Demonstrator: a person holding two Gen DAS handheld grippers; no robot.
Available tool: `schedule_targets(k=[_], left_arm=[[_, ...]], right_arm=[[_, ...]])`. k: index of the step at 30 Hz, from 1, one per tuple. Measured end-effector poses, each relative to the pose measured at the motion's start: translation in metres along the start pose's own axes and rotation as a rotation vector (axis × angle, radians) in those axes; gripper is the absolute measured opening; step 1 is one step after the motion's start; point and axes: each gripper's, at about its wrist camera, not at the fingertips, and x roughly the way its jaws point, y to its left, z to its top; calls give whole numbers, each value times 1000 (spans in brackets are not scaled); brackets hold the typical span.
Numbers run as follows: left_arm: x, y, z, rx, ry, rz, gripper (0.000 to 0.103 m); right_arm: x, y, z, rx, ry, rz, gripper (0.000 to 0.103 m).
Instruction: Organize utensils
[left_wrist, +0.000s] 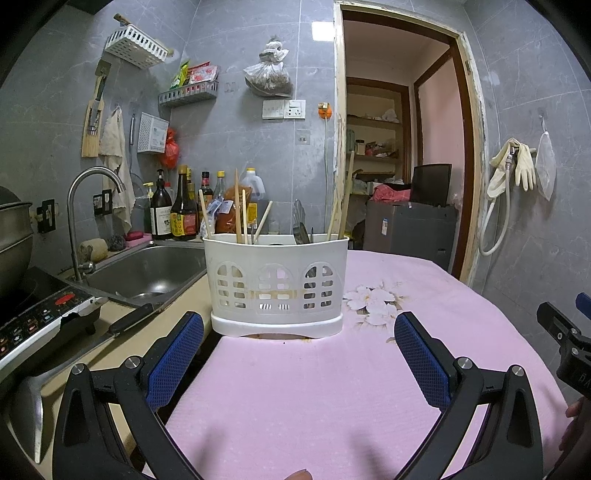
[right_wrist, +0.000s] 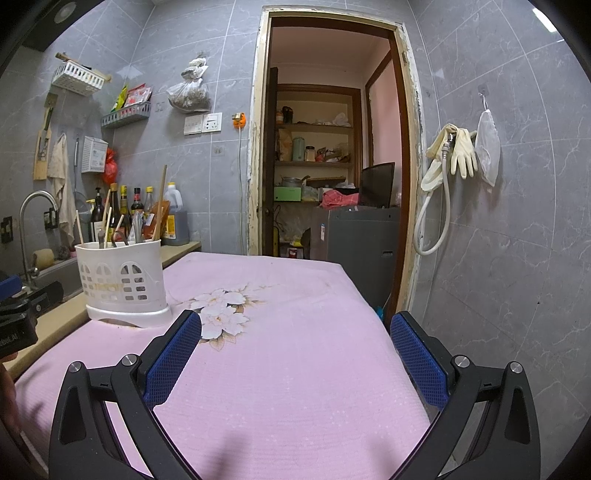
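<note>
Left gripper (left_wrist: 298, 332) fingers are held wide apart, empty, over pink floral cloth (left_wrist: 295, 387). White utensil caddy (left_wrist: 277, 284) is seen upright at the cloth's far edge, chopsticks (left_wrist: 240, 214) inside; steel sink (left_wrist: 147, 269) and sauce bottles (left_wrist: 177, 210) behind-left. Right gripper (right_wrist: 295, 330) is likewise spread, empty; caddy far-left, open doorway (right_wrist: 332, 147) ahead, grey tiled walls (right_wrist: 517, 221).

a: even, cool indoor light; a bright glare patch on the far wall tile (left_wrist: 322, 30).
b: heavy fisheye bending, black corners, soft shadows on the near pink cloth (right_wrist: 295, 387); centre stays sharp.
</note>
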Motion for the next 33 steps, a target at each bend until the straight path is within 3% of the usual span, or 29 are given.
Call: schedule_targets(k=[33], left_arm=[[1,-5,1,40,-2,-18,101]], right_arm=[[0,0,-2,2,4,0,103]])
